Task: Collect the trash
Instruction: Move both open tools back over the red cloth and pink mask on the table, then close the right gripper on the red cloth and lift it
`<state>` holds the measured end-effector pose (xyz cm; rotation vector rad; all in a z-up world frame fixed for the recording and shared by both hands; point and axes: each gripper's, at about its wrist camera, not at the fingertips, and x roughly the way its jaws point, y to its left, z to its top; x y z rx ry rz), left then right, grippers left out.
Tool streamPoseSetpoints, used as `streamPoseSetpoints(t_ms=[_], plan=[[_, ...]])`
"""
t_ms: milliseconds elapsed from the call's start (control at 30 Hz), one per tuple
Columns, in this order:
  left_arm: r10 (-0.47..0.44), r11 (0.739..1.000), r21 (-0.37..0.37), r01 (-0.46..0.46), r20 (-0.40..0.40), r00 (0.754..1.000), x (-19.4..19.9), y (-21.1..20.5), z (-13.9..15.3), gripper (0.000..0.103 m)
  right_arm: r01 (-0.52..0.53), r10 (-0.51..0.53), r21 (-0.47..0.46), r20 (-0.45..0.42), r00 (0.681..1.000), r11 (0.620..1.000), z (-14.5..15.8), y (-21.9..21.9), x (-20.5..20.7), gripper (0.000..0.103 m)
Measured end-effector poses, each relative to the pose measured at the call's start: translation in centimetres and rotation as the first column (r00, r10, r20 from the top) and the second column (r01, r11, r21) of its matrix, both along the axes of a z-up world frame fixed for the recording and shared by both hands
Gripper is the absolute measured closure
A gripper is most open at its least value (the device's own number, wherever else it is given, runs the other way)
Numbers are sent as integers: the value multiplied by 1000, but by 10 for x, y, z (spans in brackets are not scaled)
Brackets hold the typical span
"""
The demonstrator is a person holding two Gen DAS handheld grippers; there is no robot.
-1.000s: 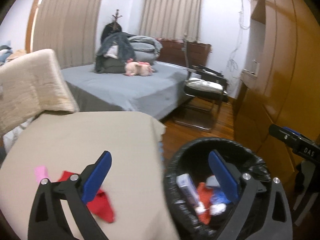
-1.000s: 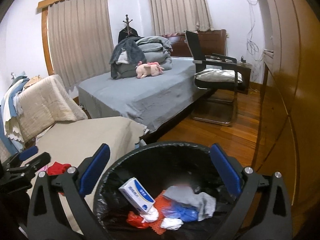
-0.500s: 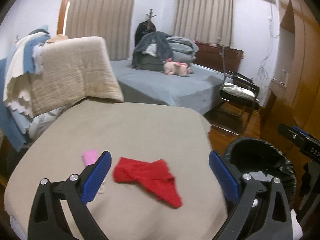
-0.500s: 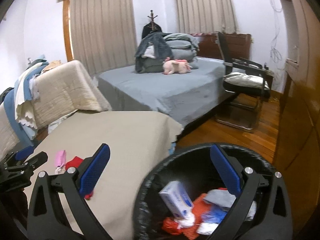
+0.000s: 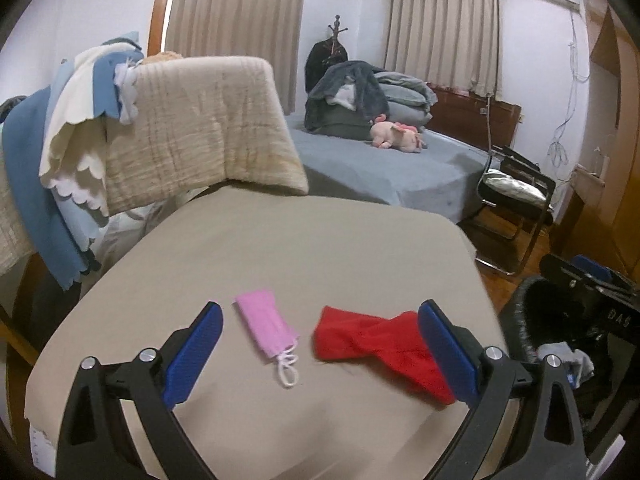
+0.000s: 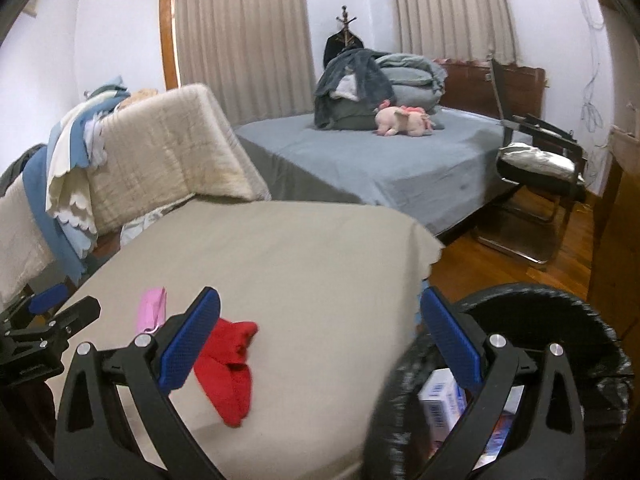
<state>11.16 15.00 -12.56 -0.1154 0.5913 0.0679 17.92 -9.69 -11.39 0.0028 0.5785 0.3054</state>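
Your left gripper [image 5: 320, 356] is hovering with its blue-padded fingers spread wide and gripping nothing, above the near edge of the beige cloth-covered surface [image 5: 320, 248]. Between those fingers, the left view is showing you a folded pink face mask with white ear loops [image 5: 267, 328] and, just beside it to the right, a crumpled red cloth [image 5: 380, 346]; the two are lying close but apart. At that view's right edge only a sliver of the black-bagged round trash bin [image 5: 520, 328] is peeking out, partly covered by your right gripper's black body.

Your right gripper [image 6: 320, 344] is also spread wide and carrying nothing, straddling the surface's right edge and the bin [image 6: 560, 304]. This view is giving you what the other is not: inside the bin, a white and blue cardboard box [image 6: 440, 404] is standing up behind the right finger. Here the mask [image 6: 151, 310] is half hidden behind the left finger, and the red cloth [image 6: 228, 364] is lying just right of that finger. Your left gripper is poking in at the far left.

Beyond the surface, a grey-sheeted bed [image 6: 380, 156] is carrying a pink plush toy [image 6: 404, 120] and piled bedding, a black chair [image 6: 536, 168] is standing on the wooden floor, and draped towels [image 5: 192, 128] are hanging at the left.
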Motion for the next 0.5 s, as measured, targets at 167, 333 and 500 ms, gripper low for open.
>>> streamPoseSetpoints(t_ms=[167,333,500], plan=[[31,999,-14,-31,-26,999,5,20,-15,7,-23,22,-20,-36,999,1000,-19,27,9,5],[48,999,-17,-49,-46,998,10,34,-26,7,-37,35,-23,-79,996,999,-35,48,17,5],[59,998,-25,-61,-64,996,15,46,-36,7,-60,55,-38,-106,993,997,-51,65,22,6]])
